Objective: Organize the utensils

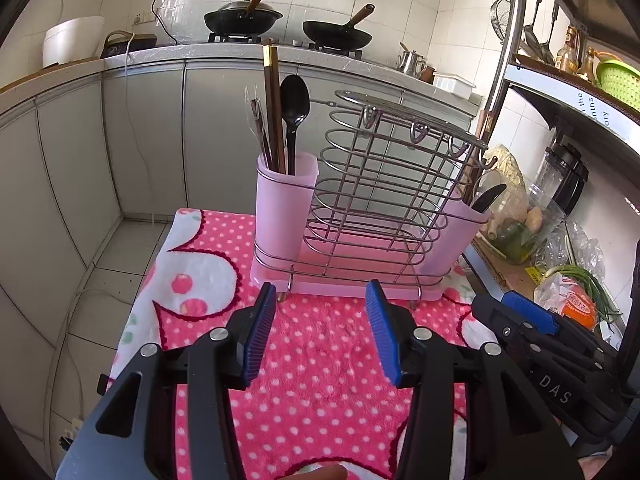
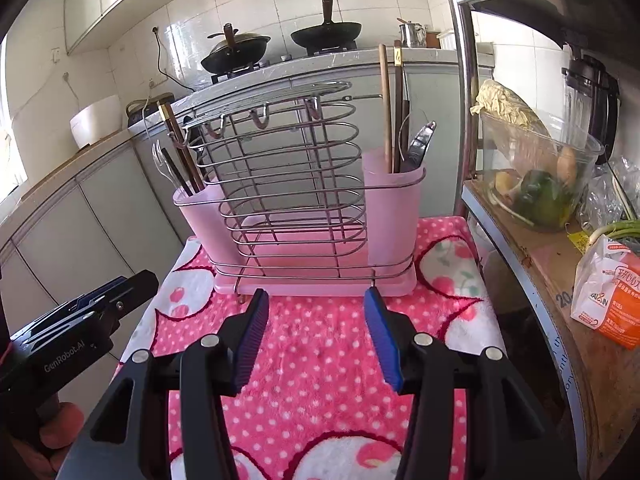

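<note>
A wire utensil rack (image 1: 380, 184) (image 2: 280, 184) with a pink base stands at the far end of a pink dotted cloth (image 1: 320, 360) (image 2: 320, 344). Its left pink cup (image 1: 284, 204) (image 2: 200, 216) holds brown chopsticks (image 1: 274, 108), a black spoon (image 1: 295, 104) and a clear fork (image 2: 162, 164). Its right pink cup (image 2: 394, 208) (image 1: 456, 236) holds chopsticks (image 2: 386, 108) and dark utensils (image 2: 420, 144). My left gripper (image 1: 322, 300) is open and empty just short of the rack. My right gripper (image 2: 318, 304) is open and empty too. Each gripper shows at the edge of the other's view.
A shelf unit on the right carries a glass bowl of vegetables (image 2: 536, 176), a blender (image 2: 588, 92), scallions and a carton (image 2: 604, 304). Grey cabinets and a counter with two woks (image 1: 242, 16) stand behind. Tiled floor lies to the left.
</note>
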